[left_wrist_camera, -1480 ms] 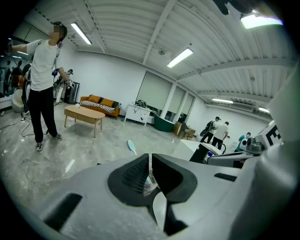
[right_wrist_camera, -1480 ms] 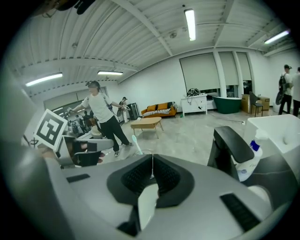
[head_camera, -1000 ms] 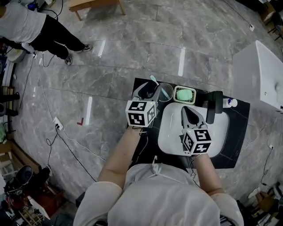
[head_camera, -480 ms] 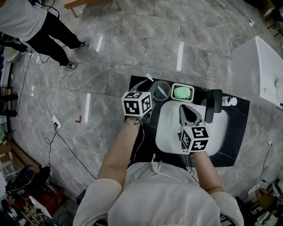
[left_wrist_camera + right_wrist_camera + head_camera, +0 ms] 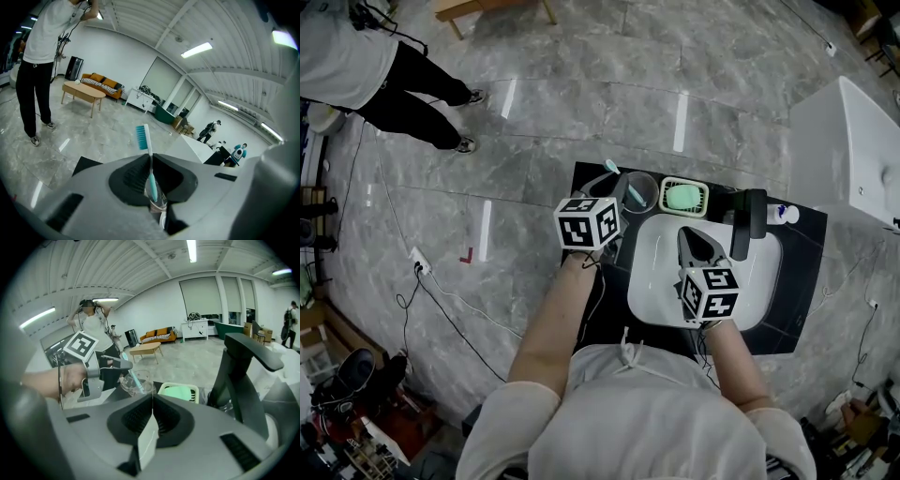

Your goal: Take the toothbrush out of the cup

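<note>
Left gripper: jaws closing, nearly together, with the toothbrush neck between the tips. The pads look to be on it. The bristle head stands above the jaws; the handle runs down below them into the cup.

The brush is not yet lifted. Its lower end sits in the cup, just under my tips.

Right gripper: jaws together, nothing between them. It is held over the basin, with the cup ahead and to the left of the jaws.

Judgement: the reach is done and the grip is just forming. What's left is to firm the pinch and draw the brush straight up, clear of the rim.
</note>
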{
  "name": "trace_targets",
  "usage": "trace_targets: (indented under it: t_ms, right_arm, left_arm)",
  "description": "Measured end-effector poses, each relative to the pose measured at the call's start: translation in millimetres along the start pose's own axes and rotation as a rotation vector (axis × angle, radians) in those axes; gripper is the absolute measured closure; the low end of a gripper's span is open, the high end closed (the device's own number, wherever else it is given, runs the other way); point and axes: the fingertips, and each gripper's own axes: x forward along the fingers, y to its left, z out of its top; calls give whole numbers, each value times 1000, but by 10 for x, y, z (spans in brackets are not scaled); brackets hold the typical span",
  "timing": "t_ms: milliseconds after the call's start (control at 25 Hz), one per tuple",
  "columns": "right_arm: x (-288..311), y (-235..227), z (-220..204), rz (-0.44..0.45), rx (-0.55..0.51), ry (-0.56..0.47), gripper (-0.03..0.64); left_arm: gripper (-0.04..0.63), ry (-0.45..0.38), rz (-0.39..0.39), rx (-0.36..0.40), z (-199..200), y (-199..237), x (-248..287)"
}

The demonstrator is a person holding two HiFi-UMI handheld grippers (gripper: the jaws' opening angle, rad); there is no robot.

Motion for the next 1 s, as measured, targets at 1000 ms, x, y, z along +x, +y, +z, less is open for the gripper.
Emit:
trace_targets:
  t_ms: [1000]
  right_arm:
    - [-672,224,279,15,-27,-146,589]
  left_arm:
    - [561,-355,-2,436,915,-1215,-1415]
